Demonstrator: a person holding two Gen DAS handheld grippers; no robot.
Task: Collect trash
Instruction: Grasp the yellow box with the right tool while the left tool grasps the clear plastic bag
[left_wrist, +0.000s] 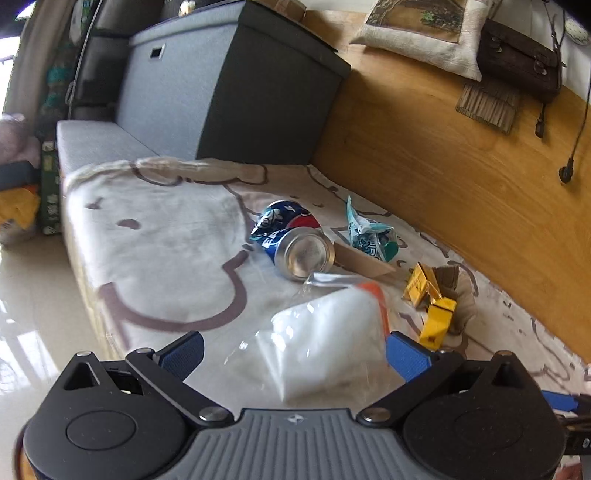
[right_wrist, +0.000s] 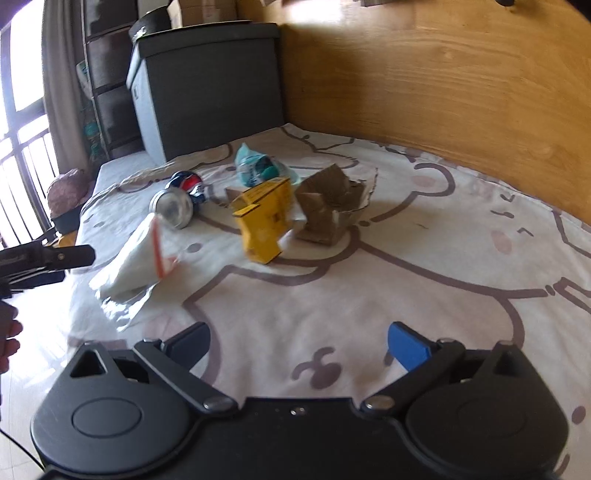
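Note:
Trash lies on a bed with a cartoon-print sheet (right_wrist: 369, 295). A clear plastic bag with white contents and an orange strip (left_wrist: 328, 332) (right_wrist: 136, 254) lies between the open fingers of my left gripper (left_wrist: 295, 350), not gripped. Beyond it lie a crushed blue Pepsi can (left_wrist: 295, 240) (right_wrist: 181, 199), a teal wrapper (left_wrist: 369, 236) (right_wrist: 258, 168), a yellow box (left_wrist: 432, 302) (right_wrist: 264, 221) and torn cardboard (right_wrist: 332, 206). My right gripper (right_wrist: 299, 345) is open and empty above the sheet, well short of the yellow box.
A wooden wall panel (right_wrist: 443, 92) runs along the bed's far side. A dark storage box (left_wrist: 229, 85) (right_wrist: 207, 92) stands at the bed's end. A pillow (left_wrist: 417, 33) and brown bag (left_wrist: 517, 62) rest on the ledge. The bed's left edge drops to a glossy floor (left_wrist: 37, 288).

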